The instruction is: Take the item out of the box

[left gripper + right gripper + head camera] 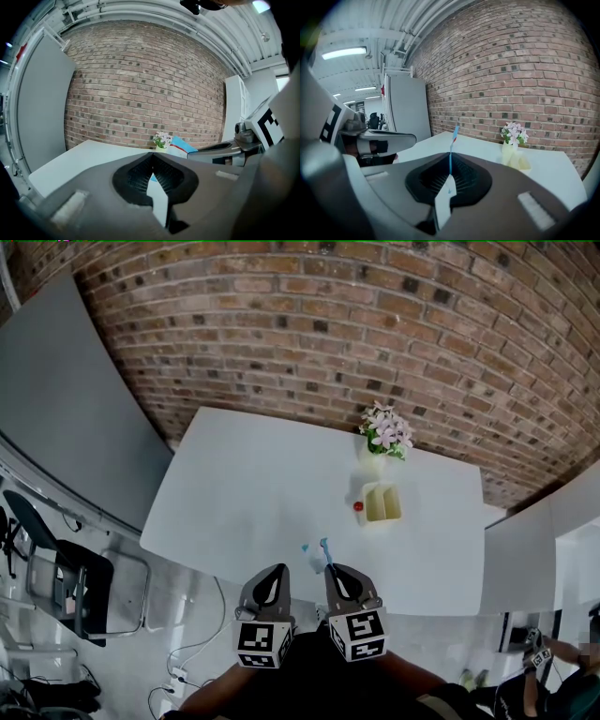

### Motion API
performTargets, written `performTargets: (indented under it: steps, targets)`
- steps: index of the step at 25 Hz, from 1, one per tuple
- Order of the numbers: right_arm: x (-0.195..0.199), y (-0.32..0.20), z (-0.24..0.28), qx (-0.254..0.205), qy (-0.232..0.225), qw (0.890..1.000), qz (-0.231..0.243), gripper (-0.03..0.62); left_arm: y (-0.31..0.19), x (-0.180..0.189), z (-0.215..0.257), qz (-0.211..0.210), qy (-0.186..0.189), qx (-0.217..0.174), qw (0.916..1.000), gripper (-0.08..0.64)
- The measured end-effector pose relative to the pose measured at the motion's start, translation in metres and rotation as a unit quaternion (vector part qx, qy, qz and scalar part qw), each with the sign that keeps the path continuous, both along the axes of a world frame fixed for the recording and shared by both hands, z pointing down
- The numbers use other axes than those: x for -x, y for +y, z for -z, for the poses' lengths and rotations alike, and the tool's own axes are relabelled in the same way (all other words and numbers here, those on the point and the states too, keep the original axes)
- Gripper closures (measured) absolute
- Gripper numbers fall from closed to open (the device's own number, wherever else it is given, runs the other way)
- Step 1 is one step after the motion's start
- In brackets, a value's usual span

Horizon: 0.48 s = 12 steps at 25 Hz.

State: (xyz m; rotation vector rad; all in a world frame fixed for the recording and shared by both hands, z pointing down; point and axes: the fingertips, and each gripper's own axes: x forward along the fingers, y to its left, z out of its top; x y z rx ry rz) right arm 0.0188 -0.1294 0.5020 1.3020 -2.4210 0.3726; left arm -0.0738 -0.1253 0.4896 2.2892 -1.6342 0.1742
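Pinching the thin blue-and-white flat packet [453,136] mid-frame, your right claw [450,157] grips something probably light and floppy: hold near its base. Left claw [152,157] closed, empty.

- The left and middle of the white bench [239,488] are lying bare, giving a tool open room from the near edge to the far edge.
- A vase of flowers [384,435] is standing at the far right, just behind an open cream box [383,502]; a small red object [357,507] is sitting just left of the box.
- The brick wall [328,324] is closing off the far side and a grey panel [66,418] is closing the left.
- A white panel [534,549] is standing off the right end.
- The left tool [277,569], jaws together, and the right tool [333,570], clamping a flat blue packet [324,546], are hanging close together over the near edge.
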Motion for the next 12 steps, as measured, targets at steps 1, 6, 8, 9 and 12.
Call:
performTargets:
  steps: [1,6,8,9,12]
  targets:
    - [-0.001,0.000,0.000,0.001,0.000,1.000,-0.001,0.589,0.000,0.000,0.000,-0.001,0.000,0.000,1.0000,0.555]
    - [-0.004,0.001,0.000,0.001,-0.001,1.000,-0.004,0.591,0.001,-0.006,-0.003,-0.007,0.001,0.004,1.0000,0.555]
    - [-0.006,0.001,0.000,0.001,0.000,1.000,-0.005,0.591,0.000,-0.008,-0.003,-0.010,0.001,0.004,0.9999,0.555]
    - [-0.006,0.001,0.000,0.001,0.000,1.000,-0.005,0.591,0.000,-0.008,-0.003,-0.011,0.002,0.004,0.9999,0.555]
    - [-0.010,0.001,0.001,0.001,0.001,1.000,-0.008,0.591,-0.002,-0.011,-0.002,-0.014,0.003,0.004,0.9999,0.555]
